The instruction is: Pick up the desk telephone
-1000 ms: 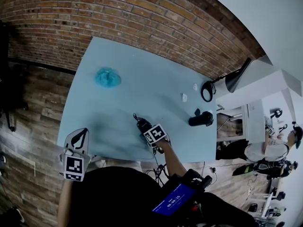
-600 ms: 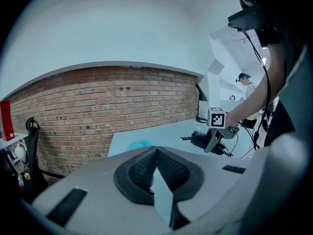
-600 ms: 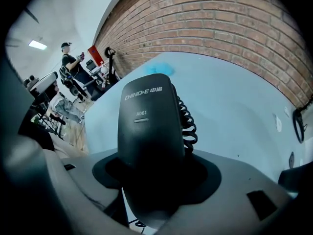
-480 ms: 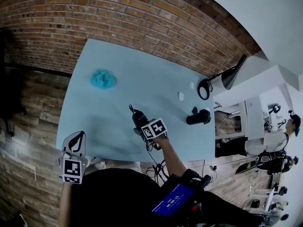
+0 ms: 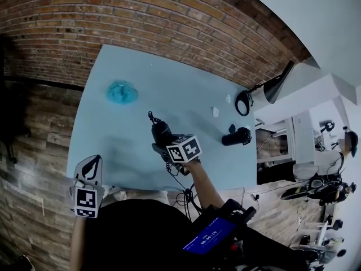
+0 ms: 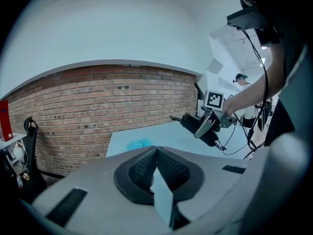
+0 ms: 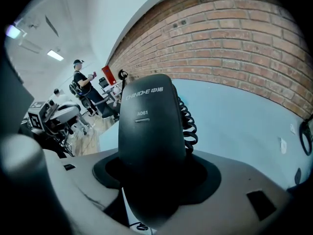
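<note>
A black telephone handset [image 5: 160, 132] with a coiled cord [image 7: 190, 126] is lifted above the light-blue table [image 5: 169, 83]. My right gripper [image 5: 164, 141] is shut on it, and the handset [image 7: 150, 126] fills the right gripper view, standing up between the pads. From the left gripper view the handset [image 6: 191, 123] and right gripper [image 6: 208, 125] hang over the table's far side. My left gripper [image 5: 92, 169] stays off the table's near left corner, its pads [image 6: 146, 166] closed together on nothing.
A crumpled blue thing [image 5: 122, 92] lies at the table's left. A black cylinder-shaped object [image 5: 237, 136], small white bits [image 5: 215, 112] and a black desk lamp [image 5: 265, 95] are at the right end. A brick wall [image 5: 141, 16] runs behind. People sit at far desks.
My right gripper has risen with the handset and moved from the table's near edge toward its middle, tilting as it went. The left gripper has stayed put.
</note>
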